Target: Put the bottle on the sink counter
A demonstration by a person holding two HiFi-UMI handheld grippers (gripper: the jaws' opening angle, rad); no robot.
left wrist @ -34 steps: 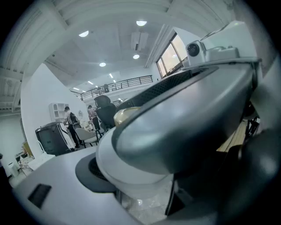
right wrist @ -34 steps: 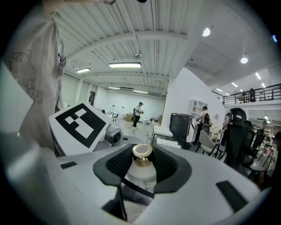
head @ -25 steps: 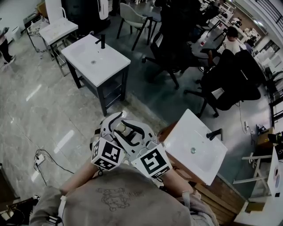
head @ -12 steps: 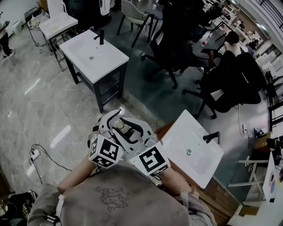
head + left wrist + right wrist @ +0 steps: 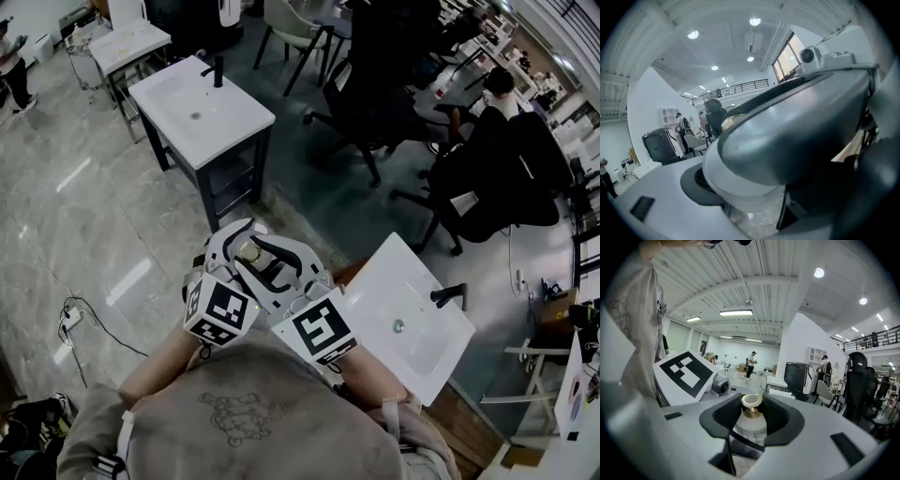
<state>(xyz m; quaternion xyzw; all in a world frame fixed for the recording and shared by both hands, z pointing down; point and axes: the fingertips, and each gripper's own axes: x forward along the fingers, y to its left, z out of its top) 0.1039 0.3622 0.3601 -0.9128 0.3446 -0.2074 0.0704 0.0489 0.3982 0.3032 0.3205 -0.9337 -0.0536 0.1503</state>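
Your right claw (image 5: 751,417) clamps the bottle (image 5: 751,426) in mid-air, short of the counter (image 5: 380,286). The left claw (image 5: 234,251) crowds it (grip unclear). Knock them together and it could slip.

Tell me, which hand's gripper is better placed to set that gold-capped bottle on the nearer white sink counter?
Right. The right gripper is clamped on the bottle, and the nearer sink counter lies on that side. Whether the left gripper grips it is unclear.
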